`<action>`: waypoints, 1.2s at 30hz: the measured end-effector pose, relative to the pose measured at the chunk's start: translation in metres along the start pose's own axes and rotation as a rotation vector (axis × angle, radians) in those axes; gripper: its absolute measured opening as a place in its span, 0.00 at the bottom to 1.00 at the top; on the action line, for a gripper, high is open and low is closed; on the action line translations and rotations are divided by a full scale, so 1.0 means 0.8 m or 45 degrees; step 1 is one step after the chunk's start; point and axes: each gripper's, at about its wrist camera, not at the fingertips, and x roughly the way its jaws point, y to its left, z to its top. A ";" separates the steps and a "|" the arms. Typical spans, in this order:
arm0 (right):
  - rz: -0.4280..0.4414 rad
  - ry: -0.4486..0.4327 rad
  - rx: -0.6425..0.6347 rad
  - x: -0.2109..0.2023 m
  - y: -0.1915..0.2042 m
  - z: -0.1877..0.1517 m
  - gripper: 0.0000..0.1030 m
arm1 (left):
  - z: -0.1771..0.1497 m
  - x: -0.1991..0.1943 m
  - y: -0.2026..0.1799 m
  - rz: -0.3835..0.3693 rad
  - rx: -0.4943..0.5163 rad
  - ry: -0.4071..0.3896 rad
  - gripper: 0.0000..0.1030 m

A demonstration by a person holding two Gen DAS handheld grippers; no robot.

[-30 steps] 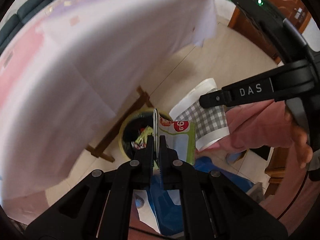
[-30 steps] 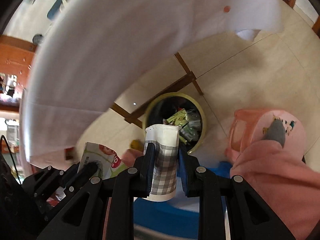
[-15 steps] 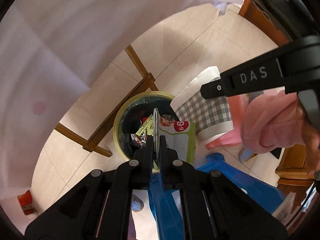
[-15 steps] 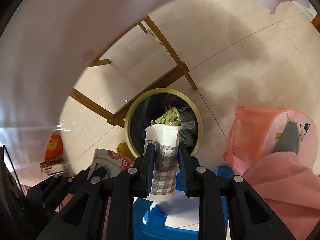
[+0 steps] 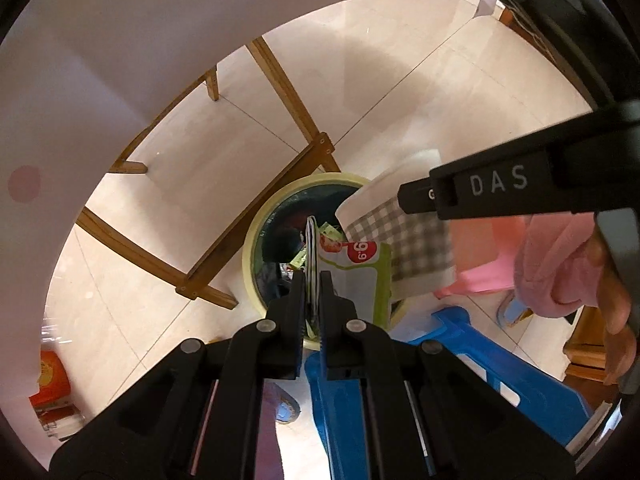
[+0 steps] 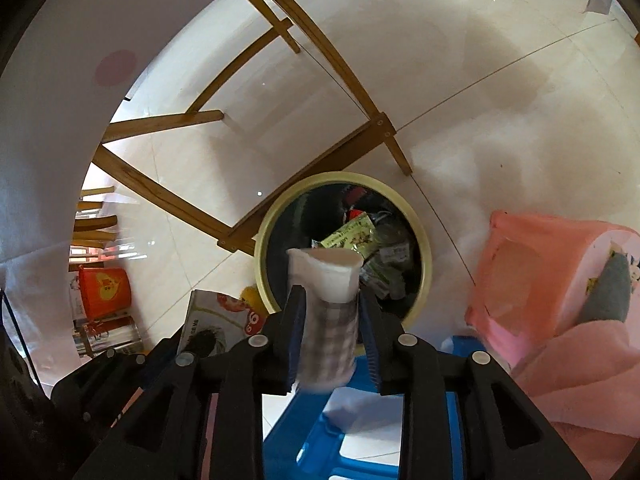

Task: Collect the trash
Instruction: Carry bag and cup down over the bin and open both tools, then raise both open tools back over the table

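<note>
A round bin with a yellow rim point(image 5: 256, 240) point(image 6: 426, 256) stands on the floor, with several wrappers inside. My left gripper point(image 5: 314, 280) is shut on a flat green and white snack packet point(image 5: 356, 268), held above the bin's near edge. My right gripper point(image 6: 330, 304) holds a checked paper cup point(image 6: 328, 300) above the bin; its jaws stand a little wider than the cup, which looks blurred. The cup also shows in the left wrist view point(image 5: 404, 220), as does the right gripper's finger point(image 5: 480, 188). The packet shows in the right wrist view point(image 6: 224, 320).
A white tablecloth point(image 5: 120, 40) hangs above the bin, with wooden table legs point(image 5: 288, 80) point(image 6: 320, 44) beside it. A pink stool point(image 6: 552, 276) stands right of the bin, a blue stool point(image 5: 480, 376) point(image 6: 320, 440) below the grippers. An orange container point(image 6: 104, 288) sits on the floor at left.
Both grippers have moved down and forward, closer over the bin. The right jaws have widened around the cup, which now looks blurred. The left stays shut on the packet.
</note>
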 end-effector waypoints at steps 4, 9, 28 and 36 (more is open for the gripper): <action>0.020 -0.019 0.032 -0.004 -0.001 0.003 0.36 | 0.003 0.000 0.005 0.028 0.000 -0.007 0.05; 0.021 -0.023 0.052 -0.004 -0.006 0.004 0.37 | 0.008 -0.007 0.012 0.013 -0.040 -0.034 0.77; -0.227 -0.008 -0.101 -0.069 -0.003 -0.016 0.37 | 0.003 -0.082 -0.006 -0.164 -0.044 -0.071 0.79; -0.295 -0.037 -0.369 -0.177 0.048 -0.051 0.37 | 0.007 -0.185 -0.004 -0.316 0.013 -0.166 0.79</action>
